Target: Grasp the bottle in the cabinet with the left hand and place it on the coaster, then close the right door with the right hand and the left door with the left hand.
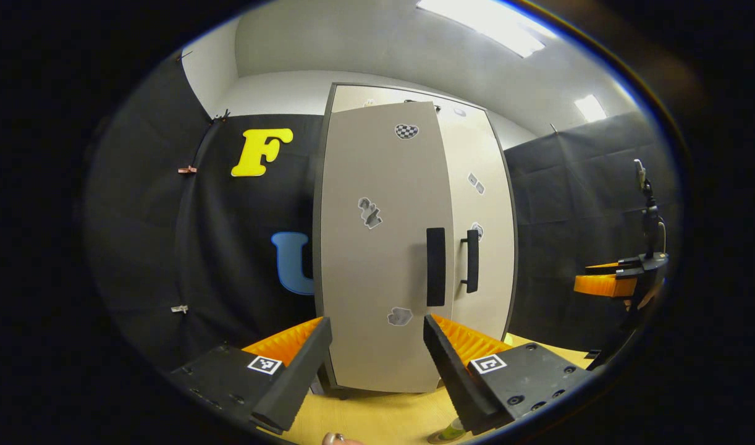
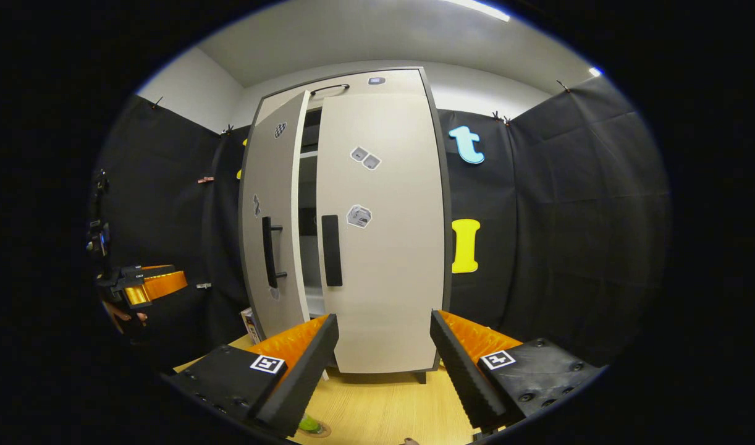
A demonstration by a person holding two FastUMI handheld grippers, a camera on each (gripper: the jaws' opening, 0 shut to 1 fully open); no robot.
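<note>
Black cloth walls, pale ceiling with 2 lit panels.

We saw the cabinet head-on in both views, each camera low over the wooden table and tilted slightly upward, near enough that the cabinet stood tall at centre frame. The left gripper view faced the left door; the right gripper view faced the right door. Both shared the doors, the handles and the table strip along the bottom of the frame.
</note>
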